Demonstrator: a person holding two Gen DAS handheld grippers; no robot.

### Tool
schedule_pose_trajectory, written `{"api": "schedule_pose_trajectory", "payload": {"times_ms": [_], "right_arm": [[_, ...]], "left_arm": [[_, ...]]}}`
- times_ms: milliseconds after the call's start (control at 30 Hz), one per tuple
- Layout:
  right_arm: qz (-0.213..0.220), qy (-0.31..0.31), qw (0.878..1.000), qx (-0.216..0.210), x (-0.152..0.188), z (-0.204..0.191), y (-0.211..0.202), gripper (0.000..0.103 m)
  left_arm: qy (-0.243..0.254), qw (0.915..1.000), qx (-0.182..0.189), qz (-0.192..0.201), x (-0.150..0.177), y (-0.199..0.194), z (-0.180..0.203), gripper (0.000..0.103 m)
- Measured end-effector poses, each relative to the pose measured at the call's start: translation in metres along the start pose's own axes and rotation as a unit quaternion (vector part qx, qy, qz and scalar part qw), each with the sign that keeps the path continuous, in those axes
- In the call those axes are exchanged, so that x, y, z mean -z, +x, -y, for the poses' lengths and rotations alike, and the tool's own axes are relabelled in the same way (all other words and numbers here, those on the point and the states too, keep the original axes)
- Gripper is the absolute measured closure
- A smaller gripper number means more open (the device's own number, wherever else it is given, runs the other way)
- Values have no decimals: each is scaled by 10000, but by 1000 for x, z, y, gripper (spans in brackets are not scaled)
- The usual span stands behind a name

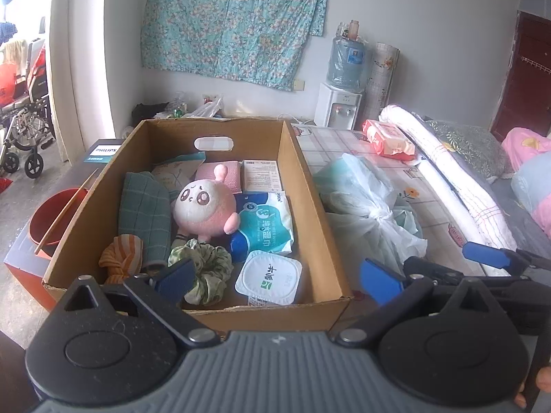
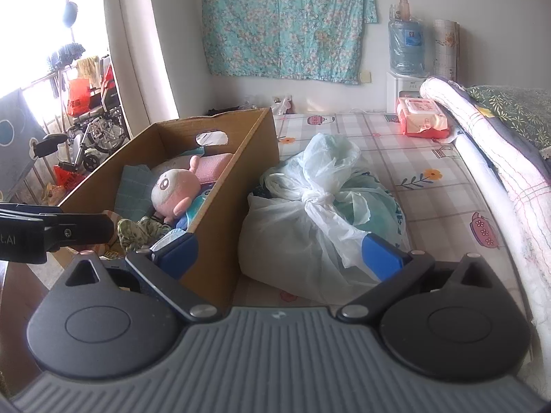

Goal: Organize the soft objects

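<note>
We hold both tools at the near end of the cardboard box [image 1: 303,186], which sits on the patterned mat [image 2: 430,158] with its long axis running from us toward the far wall. Left gripper [image 1: 275,275] released, jaws wide, nothing between the pads; it looks down into the box. Right gripper [image 2: 279,253] likewise spread and empty, one finger over the box's near right corner, the other in front of the knotted plastic bag [image 2: 310,213]. The bag lies just right of the box, touching or nearly touching its wall, knot uppermost, bulk spreading near to far. Inside the box: pink plush toy [image 1: 203,206] in the middle, head to the left and far side, feet toward the near right, body lying roughly diagonal; green checked cloth [image 1: 144,213] along the left wall, lengthwise with the box; green scrunchie [image 1: 206,272] and orange striped knot [image 1: 120,258] at the near end. We judge the bag to be the next soft piece. Best to come at the knot from above, close on the twisted neck rather than loose film, and lift clear of the box wall before swinging left.
</note>
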State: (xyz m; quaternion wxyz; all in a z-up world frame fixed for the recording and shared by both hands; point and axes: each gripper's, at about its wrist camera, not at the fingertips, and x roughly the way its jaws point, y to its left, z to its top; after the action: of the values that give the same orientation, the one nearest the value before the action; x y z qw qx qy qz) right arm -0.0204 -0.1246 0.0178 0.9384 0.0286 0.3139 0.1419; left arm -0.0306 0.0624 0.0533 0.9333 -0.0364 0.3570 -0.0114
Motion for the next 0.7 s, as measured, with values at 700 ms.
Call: {"api": "schedule_pose_trajectory", "payload": {"times_ms": [700], "right_arm": [[-397, 279, 9985, -239, -1, -5, 3, 1]], "left_arm": [[-392, 9949, -804, -464, 18, 6, -7, 0]]}}
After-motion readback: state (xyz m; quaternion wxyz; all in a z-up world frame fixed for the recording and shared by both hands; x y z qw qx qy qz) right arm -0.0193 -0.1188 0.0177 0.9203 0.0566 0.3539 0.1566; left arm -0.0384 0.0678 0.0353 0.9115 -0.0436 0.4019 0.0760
